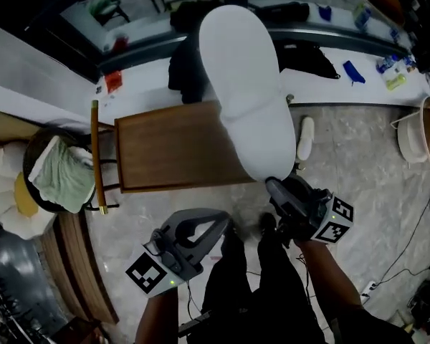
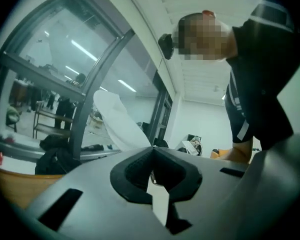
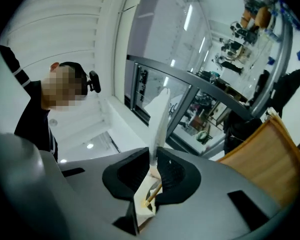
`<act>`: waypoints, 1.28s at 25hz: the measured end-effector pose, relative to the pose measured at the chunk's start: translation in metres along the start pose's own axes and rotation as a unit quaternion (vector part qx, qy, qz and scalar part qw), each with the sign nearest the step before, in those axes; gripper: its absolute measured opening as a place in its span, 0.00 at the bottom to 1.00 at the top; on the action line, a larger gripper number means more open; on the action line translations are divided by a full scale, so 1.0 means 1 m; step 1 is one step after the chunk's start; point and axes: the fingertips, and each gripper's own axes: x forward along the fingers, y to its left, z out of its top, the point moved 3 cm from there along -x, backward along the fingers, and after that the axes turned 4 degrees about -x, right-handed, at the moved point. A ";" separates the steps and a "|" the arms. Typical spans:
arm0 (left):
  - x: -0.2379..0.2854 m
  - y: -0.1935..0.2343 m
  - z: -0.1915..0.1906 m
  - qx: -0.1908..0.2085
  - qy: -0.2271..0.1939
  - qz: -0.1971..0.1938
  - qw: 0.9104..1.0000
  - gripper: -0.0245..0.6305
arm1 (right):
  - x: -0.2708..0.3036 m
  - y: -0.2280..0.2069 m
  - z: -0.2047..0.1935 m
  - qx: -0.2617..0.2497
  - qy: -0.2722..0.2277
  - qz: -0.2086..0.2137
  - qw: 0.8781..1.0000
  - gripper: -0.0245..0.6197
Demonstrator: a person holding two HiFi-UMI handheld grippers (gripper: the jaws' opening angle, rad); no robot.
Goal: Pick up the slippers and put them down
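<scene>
1. One white slipper (image 1: 247,84) stands up from my right gripper (image 1: 271,184), whose jaws pinch its edge. I'd bring it low and lay the sole flat before letting go.
2. It looks thin and floppy, so it is better eased down than dropped.
3. The second slipper (image 1: 304,137) lies on the floor (image 1: 358,163) beside the wooden table (image 1: 172,153). I'd aim next to it.
4. My left gripper (image 1: 226,223) is closed and looks empty.
</scene>
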 end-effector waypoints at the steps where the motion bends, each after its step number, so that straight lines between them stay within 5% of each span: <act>1: 0.002 0.007 -0.014 -0.006 0.003 0.000 1.000 0.06 | -0.002 -0.015 -0.011 0.009 0.000 -0.008 1.000 0.12; 12: 0.020 0.054 -0.119 -0.052 0.033 -0.024 0.998 0.06 | -0.040 -0.115 -0.124 0.146 -0.023 -0.110 0.983 0.12; 32: 0.038 0.054 -0.179 -0.096 0.033 -0.044 0.994 0.06 | -0.063 -0.147 -0.172 0.189 0.021 -0.197 0.962 0.12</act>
